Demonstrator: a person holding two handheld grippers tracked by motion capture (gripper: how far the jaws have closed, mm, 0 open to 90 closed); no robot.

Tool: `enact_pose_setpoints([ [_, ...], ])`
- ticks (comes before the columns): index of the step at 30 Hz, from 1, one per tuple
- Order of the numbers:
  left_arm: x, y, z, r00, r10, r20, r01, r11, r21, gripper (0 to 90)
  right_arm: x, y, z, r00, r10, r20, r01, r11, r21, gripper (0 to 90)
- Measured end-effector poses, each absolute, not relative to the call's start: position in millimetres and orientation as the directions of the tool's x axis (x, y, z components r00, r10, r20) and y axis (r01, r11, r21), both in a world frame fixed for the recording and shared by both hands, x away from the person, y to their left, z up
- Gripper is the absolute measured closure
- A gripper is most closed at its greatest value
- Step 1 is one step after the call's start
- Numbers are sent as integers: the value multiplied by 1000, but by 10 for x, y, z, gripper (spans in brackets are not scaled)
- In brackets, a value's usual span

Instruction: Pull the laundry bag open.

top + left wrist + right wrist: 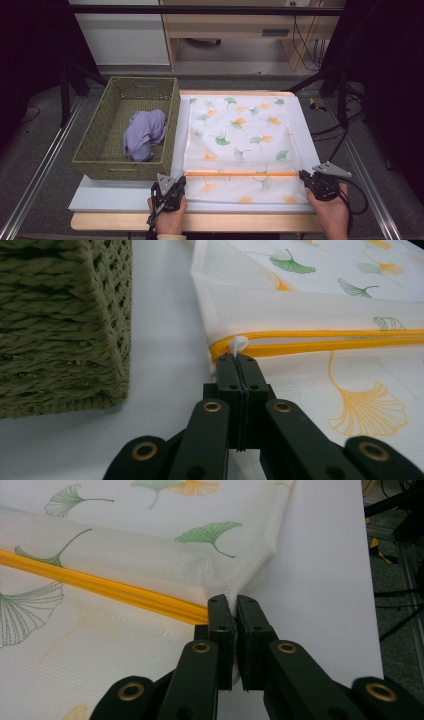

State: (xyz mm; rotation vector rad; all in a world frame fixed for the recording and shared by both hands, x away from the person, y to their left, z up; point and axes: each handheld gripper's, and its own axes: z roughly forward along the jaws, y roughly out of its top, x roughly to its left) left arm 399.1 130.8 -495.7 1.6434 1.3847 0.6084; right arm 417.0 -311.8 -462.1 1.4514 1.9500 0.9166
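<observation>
White mesh bag [240,145] with leaf prints lies flat on the tabletop [100,197], right of the basket [100,150]. Its orange zip [240,174] runs side to side near the front edge, so each hand can reach one end.

Left tongs [239,356] are pinched tight on the white zip pull [238,344], probably ready to slide it.

Right tongs [235,602] are closed on the bag's corner by the zip's other end, likely to hold the bag tight.
</observation>
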Motion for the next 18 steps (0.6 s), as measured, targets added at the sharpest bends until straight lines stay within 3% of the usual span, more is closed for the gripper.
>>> enact_pose_setpoints([
  [18,3980,1274,-4966,286,952,-111,526,-60,848,900,4181,-3126,-4660,-289,957,-4,608,187,772,858],
])
